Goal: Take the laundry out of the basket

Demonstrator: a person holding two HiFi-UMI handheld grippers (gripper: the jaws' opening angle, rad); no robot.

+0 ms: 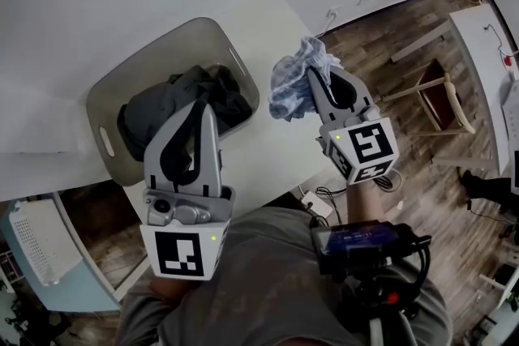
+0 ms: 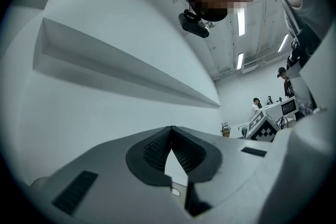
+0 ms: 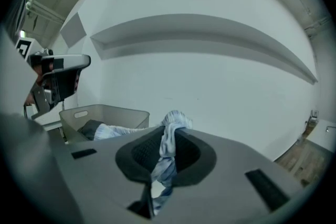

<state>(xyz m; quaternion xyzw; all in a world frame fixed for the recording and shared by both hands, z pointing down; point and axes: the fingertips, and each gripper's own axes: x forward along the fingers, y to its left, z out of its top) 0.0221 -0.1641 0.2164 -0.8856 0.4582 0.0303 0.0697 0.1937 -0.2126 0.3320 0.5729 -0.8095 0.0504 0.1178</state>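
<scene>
In the head view, the basket (image 1: pixel 104 113) sits on a white table (image 1: pixel 268 162) with dark clothes (image 1: pixel 158 105) heaped inside. The right gripper (image 1: pixel 311 81) holds a pale blue cloth (image 1: pixel 292 77) beside the rim, likely ready to set it down. The left gripper view shows the left gripper (image 2: pixel 170 131) clenched on nothing. The right gripper view shows the cloth pinched between the jaws, with the basket behind.

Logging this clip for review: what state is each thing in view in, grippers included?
Left gripper, jaws shut, empty.
Right gripper, jaws shut on the light blue cloth.
Light blue cloth, bunched, held up outside the basket.
Basket, upright on the white table, not yet emptied.
Dark clothes, heaped inside the basket.
</scene>
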